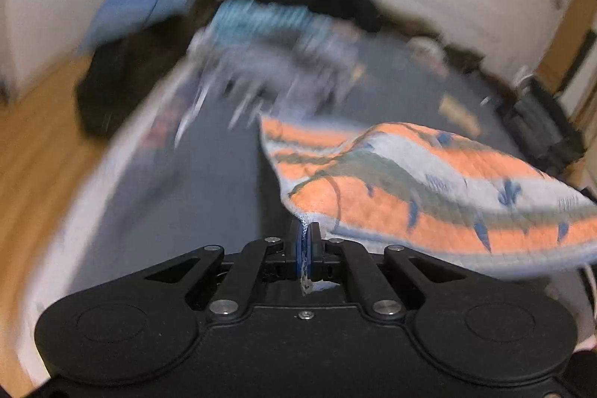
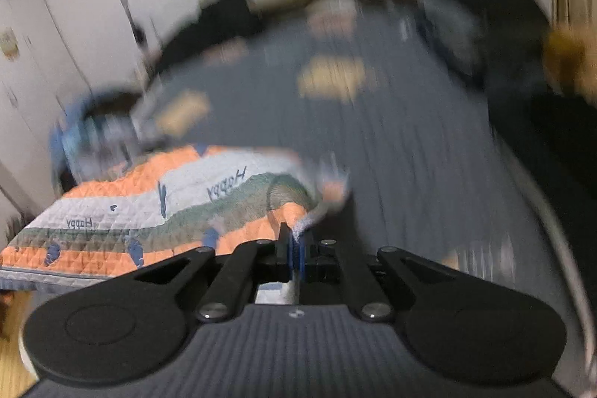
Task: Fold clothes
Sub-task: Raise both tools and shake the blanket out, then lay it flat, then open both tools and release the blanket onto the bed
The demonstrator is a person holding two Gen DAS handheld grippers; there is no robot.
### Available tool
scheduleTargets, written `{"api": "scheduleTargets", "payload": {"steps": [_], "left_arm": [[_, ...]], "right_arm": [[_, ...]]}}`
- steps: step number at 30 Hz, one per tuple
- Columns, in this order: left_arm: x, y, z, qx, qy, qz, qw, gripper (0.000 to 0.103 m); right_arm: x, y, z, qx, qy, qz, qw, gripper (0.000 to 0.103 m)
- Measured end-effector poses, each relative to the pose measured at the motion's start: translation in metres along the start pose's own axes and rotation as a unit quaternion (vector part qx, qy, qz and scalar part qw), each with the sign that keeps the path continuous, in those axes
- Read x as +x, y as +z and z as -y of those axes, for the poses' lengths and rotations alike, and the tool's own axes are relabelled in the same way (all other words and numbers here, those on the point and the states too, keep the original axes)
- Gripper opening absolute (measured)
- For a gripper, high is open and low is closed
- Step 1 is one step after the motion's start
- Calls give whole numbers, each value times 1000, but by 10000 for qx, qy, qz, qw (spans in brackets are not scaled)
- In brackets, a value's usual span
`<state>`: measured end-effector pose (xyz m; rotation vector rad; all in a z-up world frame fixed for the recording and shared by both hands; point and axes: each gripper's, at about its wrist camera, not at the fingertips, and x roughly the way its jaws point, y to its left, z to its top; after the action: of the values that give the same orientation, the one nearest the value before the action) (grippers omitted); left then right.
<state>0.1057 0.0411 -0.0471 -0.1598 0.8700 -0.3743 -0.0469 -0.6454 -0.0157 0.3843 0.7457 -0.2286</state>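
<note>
The orange cloth [image 1: 429, 189] looks quilted and soft (a stitched texture), the grippers' [image 1: 306, 234] arms are matt black plastic with shiny metal screws.

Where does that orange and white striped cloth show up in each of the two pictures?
Left wrist view: the striped cloth fills the right middle, its corner pinched in the left tongs.
Right wrist view: it lies lower left, corner pinched in the right tongs.
Shared landmark: the grey bed cover beneath.
</note>
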Motion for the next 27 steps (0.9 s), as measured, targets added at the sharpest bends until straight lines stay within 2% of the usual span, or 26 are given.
{"api": "scheduleTargets", "payload": {"steps": [3, 5, 8, 11, 14, 16, 18, 20, 22, 26, 27], "left_arm": [[13, -31, -29, -252, 104, -389, 9989, 2], [21, -48, -38, -218, 197, -642, 9975, 2], [29, -63, -45, -197, 254, -872, 9957, 2], [25, -76, -49, -163, 393, -1045, 9936, 4], [13, -72, -45, -4, 468, -995, 9939, 5], [5, -70, -42, 118, 497, -939, 9943, 7], [-4, -67, -34, 276, 449, -858, 9949, 10], [-8, -61, -14, 489, 352, -733, 9955, 19], [-9, -54, 14, 748, 212, -531, 9956, 32], [-6, -36, 89, 1161, -308, -32, 9928, 43], [-1, -33, 109, 1234, -456, 91, 9913, 56]], "right_arm": [[20, -56, 5, -113, -95, -649, 9978, 3], [28, -87, 4, -288, -190, -1021, 9942, 3], [37, -117, -3, -629, -477, -1492, 9856, 3], [47, -128, -5, -772, -669, -1760, 9791, 7], [41, -130, 4, -835, -922, -1757, 9766, 11], [30, -126, 7, -964, -1036, -1627, 9765, 20], [17, -121, 14, -960, -981, -1463, 9797, 34], [5, -110, 18, -868, -816, -1255, 9849, 41], [-6, -99, 20, -799, -653, -1036, 9893, 46], [2, -74, 15, -737, -604, -681, 9931, 48], [7, -68, 13, -721, -589, -612, 9938, 48]]}}
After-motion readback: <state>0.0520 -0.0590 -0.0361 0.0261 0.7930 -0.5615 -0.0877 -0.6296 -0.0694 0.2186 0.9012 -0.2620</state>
